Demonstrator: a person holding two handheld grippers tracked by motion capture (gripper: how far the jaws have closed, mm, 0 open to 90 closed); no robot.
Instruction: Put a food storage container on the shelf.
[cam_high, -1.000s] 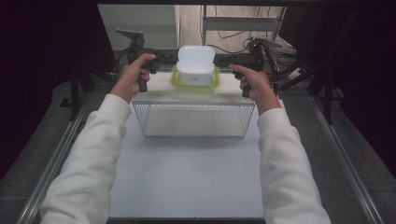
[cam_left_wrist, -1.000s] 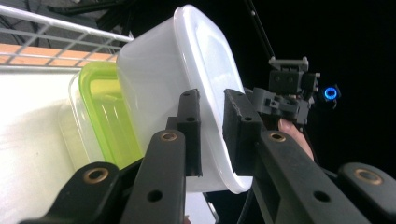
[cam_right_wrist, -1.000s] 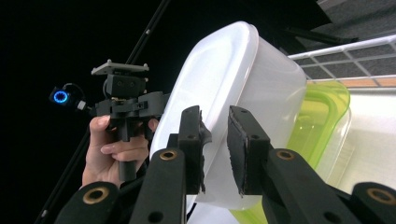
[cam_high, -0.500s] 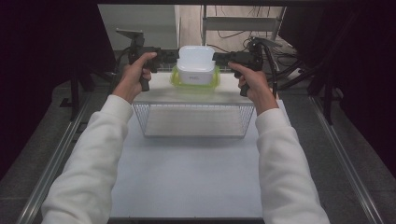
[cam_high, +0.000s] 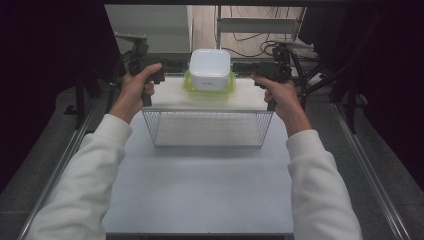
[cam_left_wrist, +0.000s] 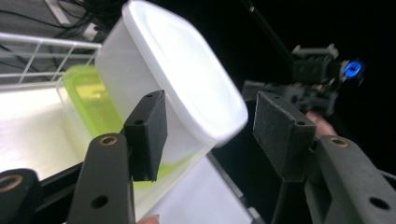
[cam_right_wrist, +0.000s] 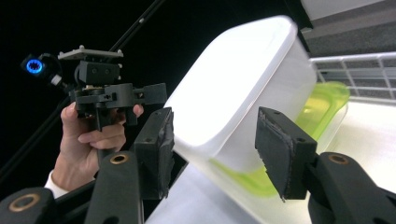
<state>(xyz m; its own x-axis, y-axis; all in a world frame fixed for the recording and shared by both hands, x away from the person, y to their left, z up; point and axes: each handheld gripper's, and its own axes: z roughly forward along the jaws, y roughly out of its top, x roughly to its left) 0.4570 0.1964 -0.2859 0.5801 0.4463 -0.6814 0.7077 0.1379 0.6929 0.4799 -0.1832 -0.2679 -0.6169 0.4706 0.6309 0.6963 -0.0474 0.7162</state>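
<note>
Grippers (cam_high: 177, 66) (cam_high: 240, 67) just opening, holding nothing; white table (cam_high: 200, 190), dark surroundings.

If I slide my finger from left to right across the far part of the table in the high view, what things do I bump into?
left gripper → white box, stacked on the green-lidded container → right gripper. Both grippers have just been opening, with nothing pinched.

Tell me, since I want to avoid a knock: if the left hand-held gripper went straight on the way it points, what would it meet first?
Most likely the white container stacked on the green-lidded container. It lies right ahead of the left hand-held gripper, whose jaws have just been opening and clamp nothing.
</note>
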